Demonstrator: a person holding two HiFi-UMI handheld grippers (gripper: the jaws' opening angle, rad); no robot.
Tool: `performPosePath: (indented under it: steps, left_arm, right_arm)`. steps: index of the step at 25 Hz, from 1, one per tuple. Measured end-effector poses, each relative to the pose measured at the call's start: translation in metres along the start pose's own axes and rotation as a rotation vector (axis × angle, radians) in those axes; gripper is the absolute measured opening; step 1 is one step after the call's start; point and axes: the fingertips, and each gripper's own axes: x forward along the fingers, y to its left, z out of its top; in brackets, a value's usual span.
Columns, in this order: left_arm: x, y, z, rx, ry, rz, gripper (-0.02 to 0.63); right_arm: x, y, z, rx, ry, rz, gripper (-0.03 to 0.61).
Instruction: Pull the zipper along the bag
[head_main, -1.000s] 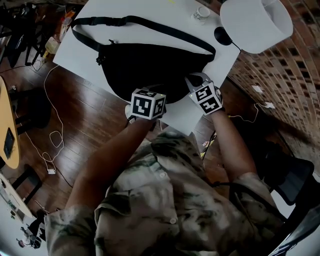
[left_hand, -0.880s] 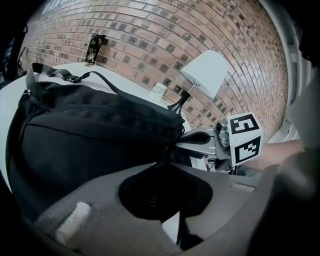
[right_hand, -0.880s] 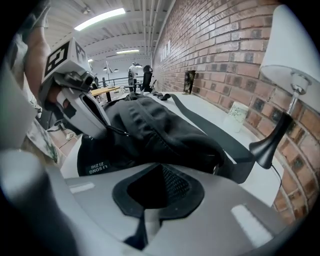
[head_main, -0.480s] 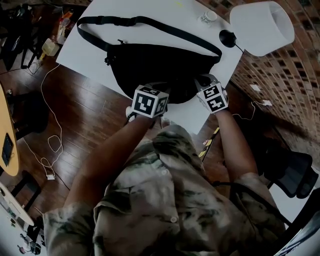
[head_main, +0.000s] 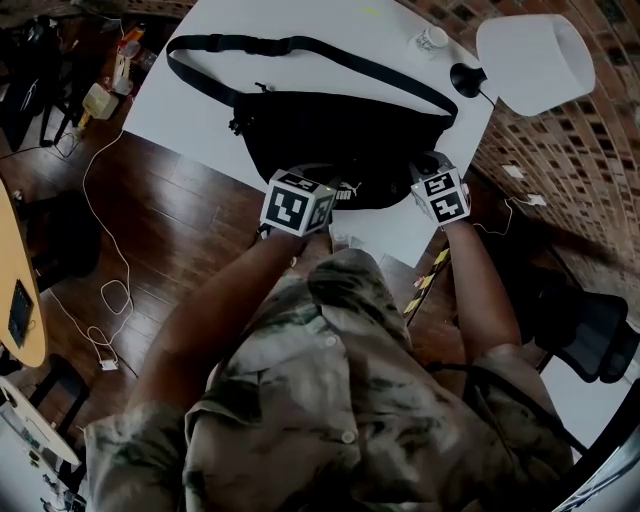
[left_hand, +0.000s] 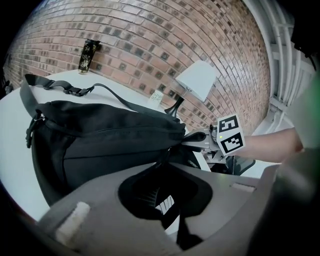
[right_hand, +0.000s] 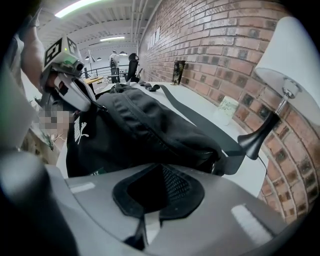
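A black waist bag (head_main: 340, 145) lies on the white table (head_main: 200, 100), its strap (head_main: 300, 45) looping toward the far side. My left gripper (head_main: 316, 182) is at the bag's near edge by the white logo. It is shut, with a thin dark zipper pull (left_hand: 166, 152) running from the bag (left_hand: 110, 140) into the jaws of that gripper (left_hand: 167, 172). My right gripper (head_main: 430, 165) is shut on the bag's right end, where the strap joins. The left gripper view shows the right gripper (left_hand: 197, 139) pinching that corner. Black fabric (right_hand: 145, 125) fills the right gripper view ahead of that gripper (right_hand: 160, 170).
A white-shaded lamp (head_main: 535, 60) stands at the table's far right on a dark base (head_main: 465, 78), with a small cup (head_main: 432, 38) beside it. A dark can (left_hand: 87, 54) stands by the brick wall. Cables (head_main: 110, 290) lie on the wooden floor at the left.
My left gripper has slid leftward along the bag's near edge, away from the right gripper. The right gripper has stayed on the bag's right end. The head view has shifted.
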Motion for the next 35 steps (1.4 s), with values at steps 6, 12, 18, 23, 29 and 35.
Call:
performPosePath:
  steps: [6, 12, 18, 23, 29, 35]
  left_arm:
    - [-0.015, 0.013, 0.000, 0.011, -0.004, -0.020, 0.017]
    - [-0.030, 0.030, -0.005, 0.000, -0.012, -0.036, 0.017]
    - [-0.045, 0.049, -0.007, -0.011, -0.021, -0.034, 0.017]
    - [-0.053, 0.056, -0.009, -0.009, -0.031, -0.046, 0.017]
    - [-0.062, 0.069, -0.008, -0.012, -0.046, -0.041, 0.017]
    - [-0.073, 0.084, -0.009, -0.006, -0.052, -0.032, 0.017]
  right_arm:
    - [-0.001, -0.001, 0.000, 0.022, 0.034, -0.028, 0.006]
    - [0.000, -0.003, -0.004, 0.028, 0.077, -0.060, 0.005]
    - [-0.002, -0.001, -0.001, 0.050, 0.114, -0.074, 0.005]
    - [-0.002, -0.001, 0.000, 0.059, 0.141, -0.089, 0.005]
    - [-0.001, -0.001, -0.001, 0.064, 0.169, -0.108, 0.005]
    - [-0.002, -0.001, -0.001, 0.066, 0.196, -0.116, 0.005]
